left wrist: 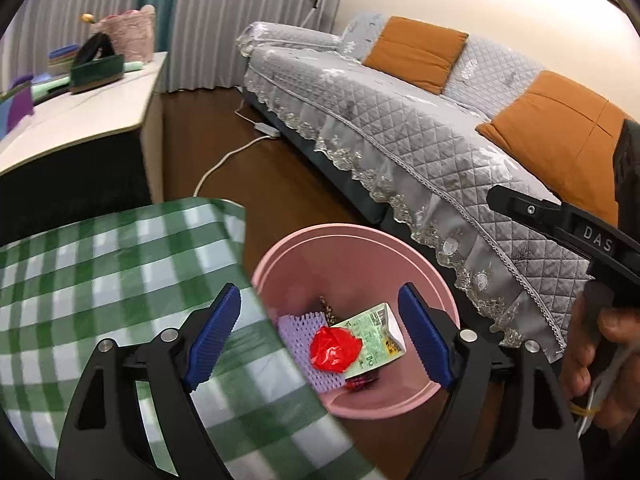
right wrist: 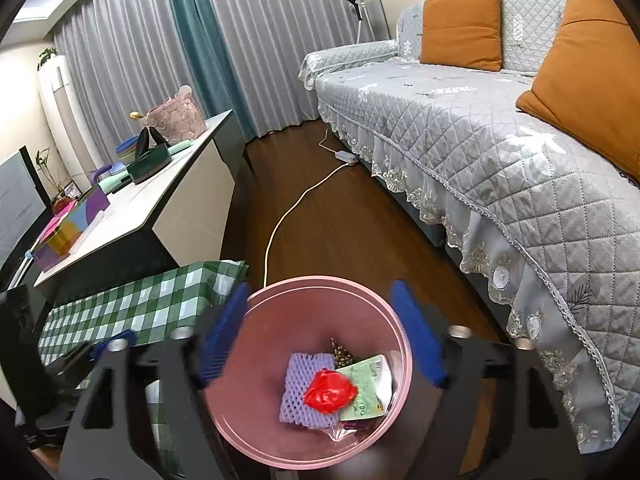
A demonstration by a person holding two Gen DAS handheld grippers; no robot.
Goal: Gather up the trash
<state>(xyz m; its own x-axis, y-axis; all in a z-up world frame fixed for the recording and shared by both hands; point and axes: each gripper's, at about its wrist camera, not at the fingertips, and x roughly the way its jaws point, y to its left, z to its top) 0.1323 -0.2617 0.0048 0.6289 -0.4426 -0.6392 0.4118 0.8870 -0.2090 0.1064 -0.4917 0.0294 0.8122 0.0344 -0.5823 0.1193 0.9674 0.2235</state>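
Both my grippers are over the pink bin (right wrist: pixel 256 432), jaws apart, nothing btwn the pads. Right gripper (right wrist: pixel 320 336) sits directly above the bin mouth; left gripper (left wrist: pixel 320 336) is offset, its left pad over the green check tablecloth (left wrist: pixel 100 280) on the table, bin at approx. 1 o'clock. Trash lies on the bin floor: red wrapper (right wrist: pixel 330 390) on top, purple foam net (right wrist: pixel 296 392) at its 9 o'clock, green carton (right wrist: pixel 368 384) at 3 o'clock, long axis running 11-to-5. Right gripper is nearer.
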